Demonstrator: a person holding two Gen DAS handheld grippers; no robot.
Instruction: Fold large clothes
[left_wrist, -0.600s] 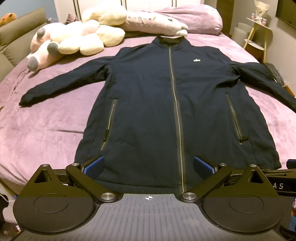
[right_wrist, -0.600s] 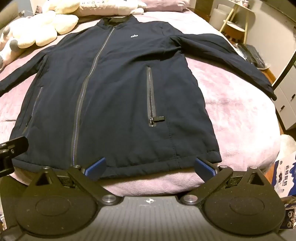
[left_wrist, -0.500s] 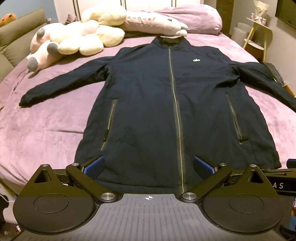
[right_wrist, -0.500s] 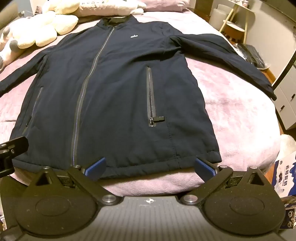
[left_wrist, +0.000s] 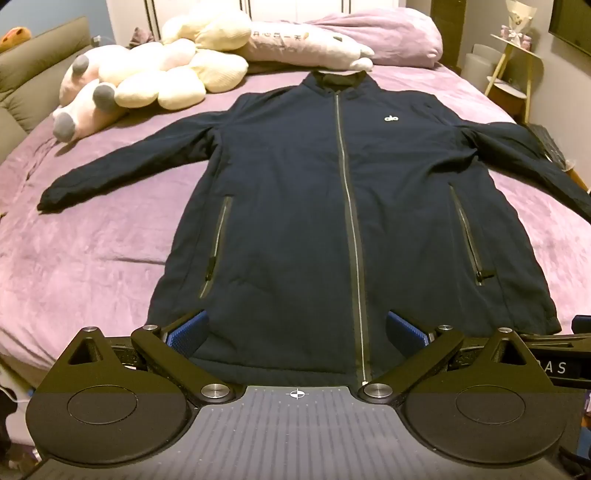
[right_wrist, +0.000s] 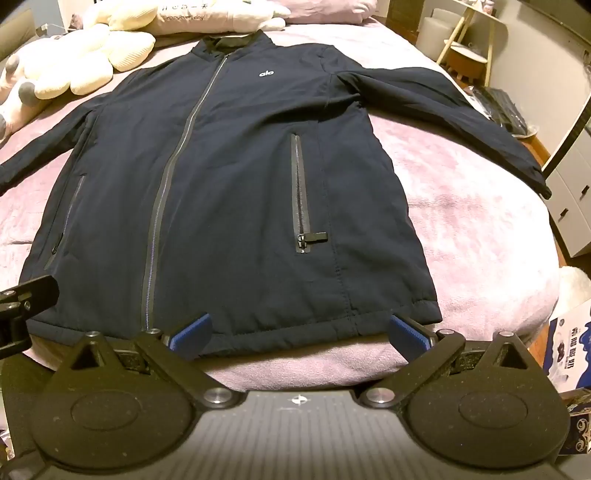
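A long dark navy zip jacket (left_wrist: 295, 206) lies flat and face up on the purple bed (left_wrist: 92, 251), collar far, hem near, both sleeves spread out sideways. It also fills the right wrist view (right_wrist: 229, 192). My left gripper (left_wrist: 295, 328) is open and empty just above the hem, left of the zip's lower end. My right gripper (right_wrist: 299, 330) is open and empty at the hem's right half, near the bed's front edge. The left gripper's edge (right_wrist: 26, 299) shows at the left of the right wrist view.
Plush toys (left_wrist: 147, 81) and a long pillow (left_wrist: 295, 40) lie at the head of the bed. A sofa (left_wrist: 33, 70) stands at the left. A small side table (left_wrist: 513, 62) and drawers (right_wrist: 569, 206) stand at the right. A printed box (right_wrist: 572, 354) sits by the bed's near right corner.
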